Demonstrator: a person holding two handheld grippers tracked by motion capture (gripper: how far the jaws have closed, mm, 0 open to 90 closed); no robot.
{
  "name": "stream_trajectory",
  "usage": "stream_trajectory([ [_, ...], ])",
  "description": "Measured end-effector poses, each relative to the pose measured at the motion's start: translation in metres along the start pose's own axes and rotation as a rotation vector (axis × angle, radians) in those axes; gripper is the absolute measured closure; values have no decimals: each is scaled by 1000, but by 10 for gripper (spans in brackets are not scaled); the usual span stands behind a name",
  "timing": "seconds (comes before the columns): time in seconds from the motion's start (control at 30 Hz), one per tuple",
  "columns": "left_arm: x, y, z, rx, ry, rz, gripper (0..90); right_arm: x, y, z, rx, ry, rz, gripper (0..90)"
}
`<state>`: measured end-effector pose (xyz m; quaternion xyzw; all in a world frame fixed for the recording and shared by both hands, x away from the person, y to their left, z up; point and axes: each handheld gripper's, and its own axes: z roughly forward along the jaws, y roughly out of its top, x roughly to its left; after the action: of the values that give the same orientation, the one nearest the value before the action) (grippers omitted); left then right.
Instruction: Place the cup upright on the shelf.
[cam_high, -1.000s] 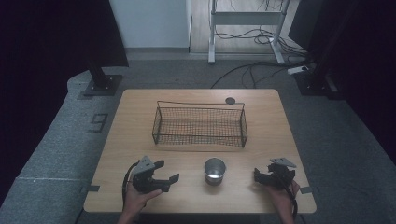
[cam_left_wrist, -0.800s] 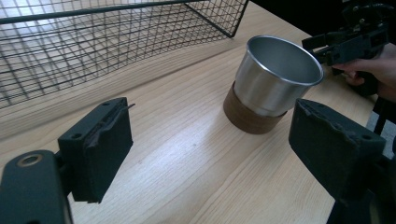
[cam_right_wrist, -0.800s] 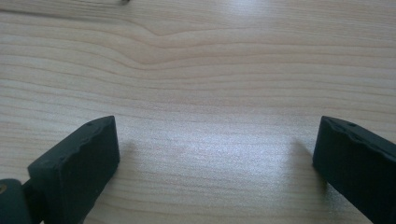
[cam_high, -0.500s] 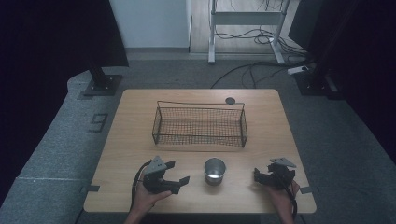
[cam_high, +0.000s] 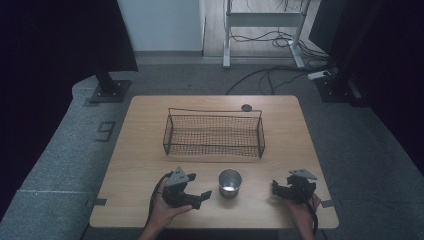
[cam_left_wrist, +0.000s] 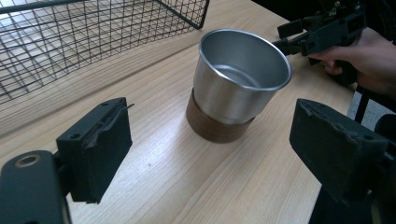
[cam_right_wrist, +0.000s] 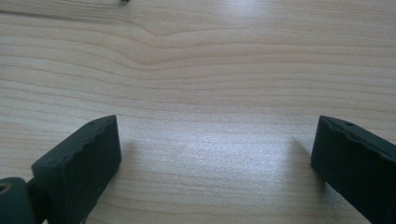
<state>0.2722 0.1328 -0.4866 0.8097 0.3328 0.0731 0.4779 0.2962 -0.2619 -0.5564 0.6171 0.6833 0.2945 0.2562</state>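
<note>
Where the light wooden rectangular table (cam_high: 145, 145) is seen from the high view, a black wire-mesh rectangular basket (cam_high: 214, 133) is stood near its middle, toward the far side. Nothing is seen inside it.

Near the front edge, between the two grippers, a shiny metal cup with a brown band round its base (cam_high: 230, 183) is stood upright. In the left gripper view the cup (cam_left_wrist: 238, 84) is shown tapered, wider at the rim, open mouth up, interior bare metal, brown band touching the table.

The left gripper (cam_high: 200, 195) is held just beside the cup, jaws spread wide and pointed at it, nothing clamped; no contact with the cup is seen. In its own view the gripper (cam_left_wrist: 215, 158) has the cup ahead of the gap.

The right gripper (cam_high: 278, 187) is held apart from the cup on the other side. In its own view the gripper (cam_right_wrist: 215, 154) has jaws spread wide over bare wood, nothing between them.

A small dark round disc (cam_high: 246, 107) is seen on the table by the far edge, behind the basket.
</note>
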Motion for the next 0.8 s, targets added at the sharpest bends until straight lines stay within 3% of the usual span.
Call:
stream_trajectory([
  [0.8, -8, 6, 36, 52, -13, 6, 114, 1, -2, -2, -6, 2, -3, 39],
])
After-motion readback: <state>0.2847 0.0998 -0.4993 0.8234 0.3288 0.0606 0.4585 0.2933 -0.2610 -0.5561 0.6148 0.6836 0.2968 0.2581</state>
